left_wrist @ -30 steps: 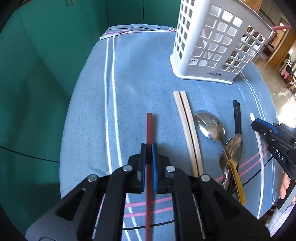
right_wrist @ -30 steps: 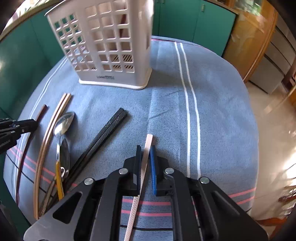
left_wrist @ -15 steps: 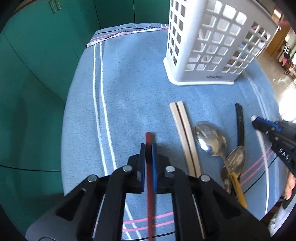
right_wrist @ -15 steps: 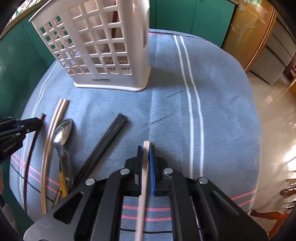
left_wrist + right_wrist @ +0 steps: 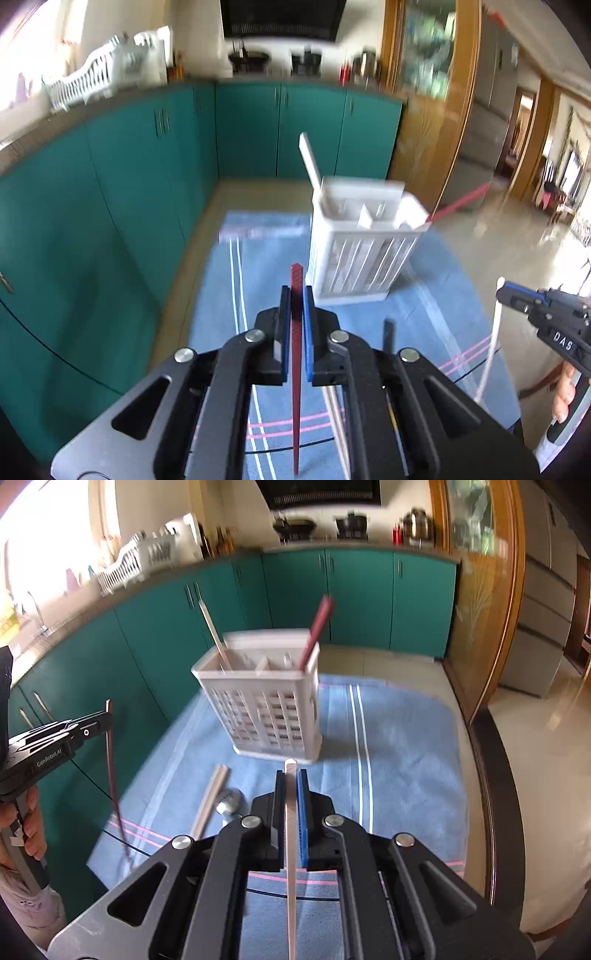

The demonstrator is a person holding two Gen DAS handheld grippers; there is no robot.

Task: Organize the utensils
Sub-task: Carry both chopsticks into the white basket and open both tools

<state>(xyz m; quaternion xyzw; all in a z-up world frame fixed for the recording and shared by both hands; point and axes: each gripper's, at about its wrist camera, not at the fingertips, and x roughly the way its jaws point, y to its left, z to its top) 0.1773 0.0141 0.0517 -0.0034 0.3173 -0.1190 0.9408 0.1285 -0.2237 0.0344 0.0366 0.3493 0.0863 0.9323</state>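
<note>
Now both grippers are up off the blue cloth [image 5: 406,746], each pinching one chopstick. The left gripper [image 5: 294,306] has its jaws pressed onto a red chopstick [image 5: 296,354], which runs lengthwise between the pads, its blunt end poking out just ahead of them and its thin end trailing back under the gripper. The right gripper [image 5: 291,790] is pressed the same way onto a white chopstick [image 5: 291,830], again lined up with the fingers.

The relation that counts is where the white basket [image 5: 273,705] stands. From the left gripper it is ahead and a little to the right; from the right gripper it is ahead and a little to the left, so it sits between the two lines of reach, with neither hand plainly nearer. Its open top shows dividers. A white stick leans out of the compartment on the left gripper's side, and a red one out of the compartment on the right gripper's side.

Both held sticks point roughly forward, not down. I judge each will have to be tipped nearer upright above the rim before it can drop in, and matching colours would mean the two hands cross over.

Other pieces, a pale pair [image 5: 212,797] and a spoon [image 5: 229,805], lie on the cloth below the right gripper, to its left.
</note>
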